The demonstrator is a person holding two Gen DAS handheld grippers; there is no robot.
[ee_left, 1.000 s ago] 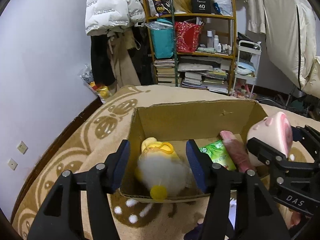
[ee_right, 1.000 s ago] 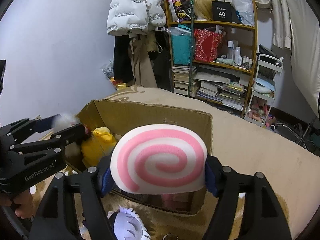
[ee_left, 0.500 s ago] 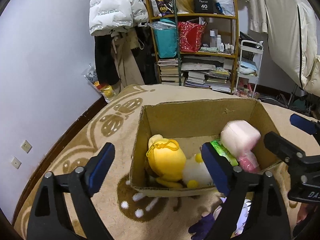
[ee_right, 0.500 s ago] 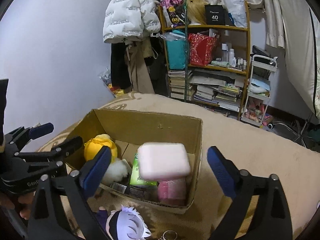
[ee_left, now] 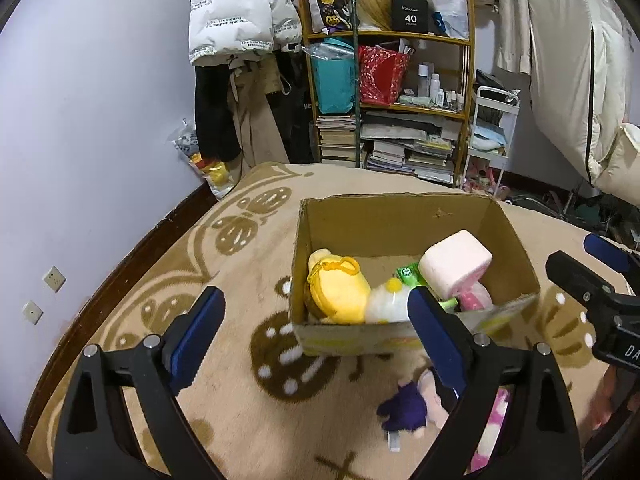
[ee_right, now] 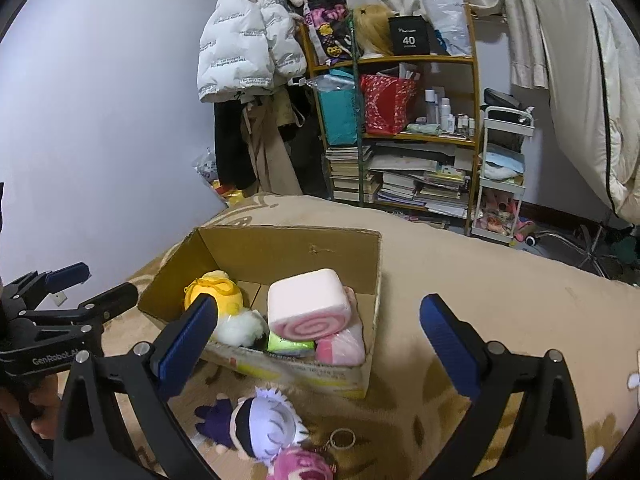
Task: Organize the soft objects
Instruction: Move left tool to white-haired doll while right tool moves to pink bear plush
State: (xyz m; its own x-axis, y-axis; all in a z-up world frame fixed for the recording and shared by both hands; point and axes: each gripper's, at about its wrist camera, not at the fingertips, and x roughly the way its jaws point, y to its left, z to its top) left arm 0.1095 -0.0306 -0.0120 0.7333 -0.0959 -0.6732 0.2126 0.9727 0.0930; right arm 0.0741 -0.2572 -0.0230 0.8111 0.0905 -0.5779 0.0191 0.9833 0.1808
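A cardboard box (ee_left: 384, 216) (ee_right: 288, 240) stands on the rug. In it lie a yellow plush (ee_left: 338, 286) (ee_right: 216, 294), a white fluffy plush (ee_left: 386, 304) (ee_right: 242, 326), a green packet (ee_left: 410, 272) (ee_right: 288, 346) and a pink swirl cushion (ee_left: 456, 262) (ee_right: 308, 310) on top. A white-haired doll (ee_right: 266, 426) (ee_left: 404, 404) and a pink plush (ee_right: 302, 464) lie on the rug in front of the box. My left gripper (ee_left: 316, 336) is open and empty, back from the box. My right gripper (ee_right: 320, 334) is open and empty above the box's near side.
A patterned beige rug (ee_left: 224, 264) covers the floor. A cluttered shelf with books (ee_left: 396, 92), hanging coats (ee_left: 240, 40) and a white cart (ee_left: 492, 132) stand at the back wall. A key ring (ee_right: 342, 438) lies by the doll.
Both grippers opened: the left let go of the white fluffy plush, the right dropped the pink swirl cushion into the box. Both then drew back and up from the box.
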